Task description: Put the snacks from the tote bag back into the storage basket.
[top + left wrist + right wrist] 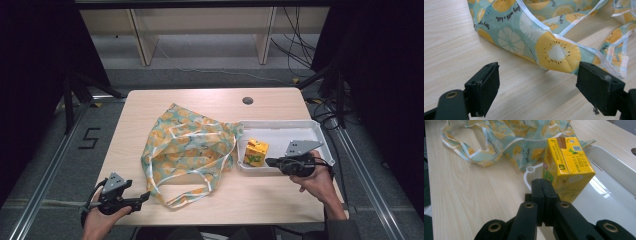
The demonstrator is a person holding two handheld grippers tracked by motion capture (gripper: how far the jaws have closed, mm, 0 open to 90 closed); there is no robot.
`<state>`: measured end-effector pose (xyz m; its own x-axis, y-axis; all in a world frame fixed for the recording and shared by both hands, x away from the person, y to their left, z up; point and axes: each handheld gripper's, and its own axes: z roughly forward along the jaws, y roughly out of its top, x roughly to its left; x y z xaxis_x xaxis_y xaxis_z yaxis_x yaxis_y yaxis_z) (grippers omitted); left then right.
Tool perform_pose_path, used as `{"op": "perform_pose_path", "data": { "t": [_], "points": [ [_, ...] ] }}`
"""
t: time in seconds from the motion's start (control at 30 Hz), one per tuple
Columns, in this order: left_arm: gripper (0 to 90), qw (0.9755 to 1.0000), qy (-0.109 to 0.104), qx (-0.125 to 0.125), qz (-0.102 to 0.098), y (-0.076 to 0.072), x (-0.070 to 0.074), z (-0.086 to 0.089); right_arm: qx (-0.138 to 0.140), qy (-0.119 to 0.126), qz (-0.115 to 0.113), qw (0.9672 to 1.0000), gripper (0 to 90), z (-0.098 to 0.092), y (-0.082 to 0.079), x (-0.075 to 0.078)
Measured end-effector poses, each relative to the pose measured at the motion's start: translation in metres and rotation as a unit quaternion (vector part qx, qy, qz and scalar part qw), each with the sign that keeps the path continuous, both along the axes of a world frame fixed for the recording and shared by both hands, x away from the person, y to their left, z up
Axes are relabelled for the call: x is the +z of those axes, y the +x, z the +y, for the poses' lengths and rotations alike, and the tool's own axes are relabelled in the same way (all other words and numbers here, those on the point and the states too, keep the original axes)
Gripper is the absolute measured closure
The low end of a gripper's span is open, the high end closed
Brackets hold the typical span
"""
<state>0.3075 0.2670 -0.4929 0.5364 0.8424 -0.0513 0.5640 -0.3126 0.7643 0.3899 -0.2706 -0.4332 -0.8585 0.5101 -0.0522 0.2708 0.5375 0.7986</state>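
Juice carton (566,167) stands in white tray (614,195), right gripper (543,188) pressed together empty just before it, seemingly nudging; left gripper (537,87) spread near fruit-print bag (554,47).

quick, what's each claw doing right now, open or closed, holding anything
Left claw: open, holding nothing, just short of the fruit-print bag.
Right claw: closed on nothing, its tip right by the yellow carton in the white tray.

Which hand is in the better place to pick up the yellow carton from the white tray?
The right. The right gripper is at the yellow carton in the white tray, jaws shut and empty. The left gripper waits, open, beside the fruit-print bag.
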Motion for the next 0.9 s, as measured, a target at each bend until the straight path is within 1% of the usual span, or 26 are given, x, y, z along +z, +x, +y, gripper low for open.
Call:
{"op": "perform_pose_path", "data": {
  "t": [0.03, 0.07, 0.1, 0.13, 0.23, 0.27, 0.3, 0.37, 0.4, 0.43, 0.47, 0.5, 0.53, 0.57, 0.6, 0.63, 0.67, 0.7, 0.73, 0.77, 0.8, 0.83, 0.87, 0.9],
  "points": [
    [18.2, 1.0, 0.0, 0.0, 0.0, 0.0, 0.0, 0.0, 0.0, -0.004, -0.002, 1.0, 90.0, 0.0, 0.0, 0.001],
    [18.2, 1.0, 0.001, 0.001, 0.002, 0.0, 0.0, 0.0, 0.0, -0.003, 0.001, 1.0, 90.0, 0.001, -0.001, 0.0],
    [18.2, 1.0, 0.0, 0.002, 0.002, 0.0, 0.0, 0.0, 0.009, -0.005, -0.004, 0.9999, 90.0, 0.002, 0.001, 0.0],
    [18.2, 1.0, 0.002, 0.001, -0.001, 0.0, 0.0, 0.0, 0.006, -0.006, -0.002, 1.0, 90.0, 0.002, 0.0, 0.0],
    [18.2, 1.0, 0.003, 0.0, 0.001, 0.0, 0.0, 0.0, 0.004, -0.008, -0.002, 1.0, 90.0, 0.003, 0.001, -0.002],
    [18.2, 1.0, 0.001, 0.0, 0.0, 0.0, 0.0, 0.0, 0.004, -0.01, 0.001, 0.9999, 90.0, 0.004, 0.0, -0.002],
    [18.2, 1.0, 0.001, 0.0, 0.002, -0.001, 0.0, 0.0, 0.006, -0.011, 0.001, 0.9999, 90.0, 0.004, 0.001, -0.002],
    [18.2, 1.0, -0.003, 0.005, 0.0, -0.001, -0.001, -0.001, 0.003, -0.012, 0.001, 0.9999, 90.0, 0.006, 0.001, -0.002],
    [18.2, 1.0, 0.001, 0.0, 0.0, 0.0, 0.0, 0.0, 0.0, -0.012, 0.006, 0.9999, 90.0, 0.007, 0.0, -0.003],
    [18.2, 1.0, -0.002, 0.001, 0.001, 0.0, 0.0, -0.001, 0.0, -0.014, 0.0, 0.9999, 90.0, 0.007, 0.001, -0.003],
    [18.2, 1.0, -0.002, 0.001, 0.001, 0.0, 0.0, -0.001, 0.0, -0.016, 0.006, 0.9999, 90.0, 0.008, 0.0, -0.003],
    [18.2, 0.9998, -0.016, 0.014, -0.001, -0.001, -0.002, -0.003, -0.002, -0.016, 0.006, 0.9998, 90.0, 0.009, 0.0, -0.004],
    [18.2, 0.9998, -0.017, 0.014, -0.001, -0.001, -0.002, -0.004, 0.002, -0.016, 0.006, 0.9998, 90.0, 0.01, 0.001, -0.004],
    [18.2, 0.9998, -0.017, 0.014, 0.0, -0.001, -0.002, -0.004, 0.005, -0.017, 0.002, 0.9998, 90.0, 0.011, 0.001, -0.005],
    [18.2, 1.0, -0.003, 0.003, 0.0, -0.001, -0.001, -0.002, 0.002, -0.015, 0.0, 0.9999, 90.0, 0.012, 0.002, -0.005],
    [18.2, 1.0, -0.003, 0.003, 0.0, -0.001, -0.001, -0.002, 0.002, -0.015, 0.0, 0.9999, 90.0, 0.012, 0.002, -0.005],
    [18.2, 0.9999, -0.009, 0.006, 0.002, -0.001, -0.001, -0.003, 0.0, -0.019, 0.003, 0.9998, 90.0, 0.012, 0.001, -0.005],
    [18.2, 0.9999, -0.01, 0.003, 0.0, -0.001, -0.001, -0.003, -0.005, -0.015, 0.007, 0.9998, 90.0, 0.013, 0.001, -0.005],
    [18.2, 1.0, -0.005, 0.003, 0.005, -0.002, -0.001, -0.002, -0.004, -0.021, 0.005, 0.9998, 90.0, 0.013, 0.001, -0.005],
    [18.2, 0.9996, -0.026, 0.013, -0.004, -0.002, -0.003, -0.005, -0.004, -0.021, 0.005, 0.9998, 90.0, 0.013, 0.001, -0.005],
    [18.2, 0.9996, -0.026, 0.014, -0.004, -0.002, -0.003, -0.005, -0.002, -0.023, -0.003, 0.9997, 90.0, 0.015, 0.003, -0.004],
    [18.2, 0.9994, -0.03, 0.016, -0.006, -0.003, -0.002, -0.005, -0.003, -0.023, -0.004, 0.9997, 90.0, 0.016, 0.002, -0.003],
    [18.2, 0.9996, -0.026, 0.013, -0.007, -0.003, -0.002, -0.004, -0.005, -0.017, -0.005, 0.9998, 90.0, 0.017, 0.002, -0.004],
    [18.2, 0.9996, -0.026, 0.013, -0.007, -0.003, -0.002, -0.004, -0.005, -0.017, -0.005, 0.9998, 90.0, 0.017, 0.002, -0.004]
  ]
}}
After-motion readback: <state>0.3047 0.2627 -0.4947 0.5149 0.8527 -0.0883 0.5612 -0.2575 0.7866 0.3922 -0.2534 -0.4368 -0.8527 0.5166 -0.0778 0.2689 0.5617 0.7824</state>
